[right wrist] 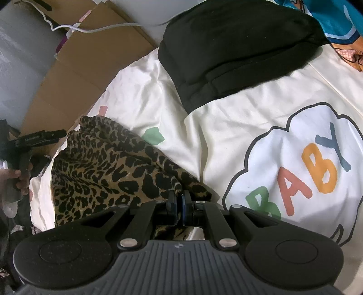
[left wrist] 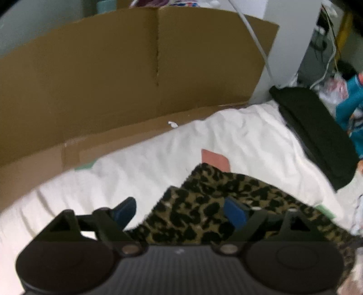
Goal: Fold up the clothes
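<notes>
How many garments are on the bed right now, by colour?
Leopard-print garment: 1
Black garment: 1
Teal garment, at the bed's edge: 1
Total: 3

Leopard-print garment (right wrist: 102, 168) lies rumpled, partly folded w/ near corner bunched up; folded black garment (right wrist: 229, 45) lies flat, far right.

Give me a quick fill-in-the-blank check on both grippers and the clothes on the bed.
1. The right gripper is shut on the ____-print garment.
2. The left gripper has its jaws ____.
3. The folded black garment lies on the white ____.
4. The letters printed on the sheet spell ____.

Missing words: leopard; open; sheet; BABY
</notes>
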{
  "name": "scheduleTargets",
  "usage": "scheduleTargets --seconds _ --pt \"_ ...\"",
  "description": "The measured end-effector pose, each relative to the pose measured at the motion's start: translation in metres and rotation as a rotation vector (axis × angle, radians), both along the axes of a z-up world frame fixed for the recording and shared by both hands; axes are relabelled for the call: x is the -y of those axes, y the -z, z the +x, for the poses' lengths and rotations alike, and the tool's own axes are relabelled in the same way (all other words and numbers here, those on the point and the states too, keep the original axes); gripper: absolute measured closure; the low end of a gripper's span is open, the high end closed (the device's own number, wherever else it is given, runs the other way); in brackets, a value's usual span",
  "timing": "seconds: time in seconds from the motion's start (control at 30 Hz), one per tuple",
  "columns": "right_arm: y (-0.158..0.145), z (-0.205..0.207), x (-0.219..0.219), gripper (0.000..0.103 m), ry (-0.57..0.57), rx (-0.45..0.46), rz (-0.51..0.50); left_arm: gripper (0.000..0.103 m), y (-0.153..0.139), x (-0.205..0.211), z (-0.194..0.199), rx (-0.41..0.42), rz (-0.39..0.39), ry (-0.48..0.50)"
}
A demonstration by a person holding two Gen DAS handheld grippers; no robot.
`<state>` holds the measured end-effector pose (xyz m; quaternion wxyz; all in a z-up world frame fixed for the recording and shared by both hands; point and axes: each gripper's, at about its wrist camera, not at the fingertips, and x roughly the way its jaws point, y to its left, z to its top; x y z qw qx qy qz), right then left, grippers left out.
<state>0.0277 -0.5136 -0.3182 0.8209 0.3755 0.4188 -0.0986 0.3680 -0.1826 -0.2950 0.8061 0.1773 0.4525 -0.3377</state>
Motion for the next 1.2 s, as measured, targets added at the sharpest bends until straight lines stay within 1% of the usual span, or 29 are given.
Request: scheduleTargets --seconds 0.07,0.17,0.3,0.4,0.43,0.57,0.6,0.67,0.73,0.83,1.07,1.2 --pt "0.000 0.000 0.000 0.101 -0.001 0.000 -0.001 0.016 0.007 0.008 0.002 -0.005 0.018 0.009" --pt "-0.001 0.001 0.001 0.101 -0.002 -0.001 -0.002 0.018 0.023 0.016 0.002 -0.045 0.045 0.031" --pt "-0.002 0.002 0.001 0.101 -0.004 -0.002 -0.003 0.019 0.042 0.017 -0.007 -0.027 0.088 0.068" --pt "-0.003 0.003 0.001 0.101 -0.005 0.004 -0.004 0.031 0.045 0.017 -0.008 -0.008 0.091 0.056" --pt "-0.004 0.003 0.001 0.101 -0.005 0.006 -0.004 0.037 0.044 0.017 -0.008 -0.007 0.090 0.049" --pt "-0.008 0.005 0.000 0.101 -0.011 0.017 -0.012 0.051 0.036 0.015 -0.010 0.008 0.079 0.049" --pt "-0.010 0.004 -0.001 0.101 -0.012 0.022 -0.015 0.053 0.033 0.014 -0.013 0.017 0.074 0.053" --pt "-0.014 0.004 -0.003 0.101 -0.013 0.031 -0.020 0.061 0.024 0.011 -0.019 0.039 0.062 0.059" --pt "-0.017 0.001 -0.004 0.101 -0.012 0.041 -0.024 0.064 0.015 0.007 -0.024 0.062 0.050 0.065" --pt "-0.022 -0.003 -0.006 0.101 -0.008 0.056 -0.029 0.066 0.002 0.003 -0.033 0.096 0.031 0.075" --pt "-0.031 -0.015 -0.009 0.101 0.004 0.081 -0.037 0.067 -0.031 0.001 -0.049 0.169 -0.026 0.098" --pt "-0.030 -0.020 -0.006 0.101 0.017 0.081 -0.034 0.067 -0.036 0.009 -0.052 0.179 -0.028 0.111"
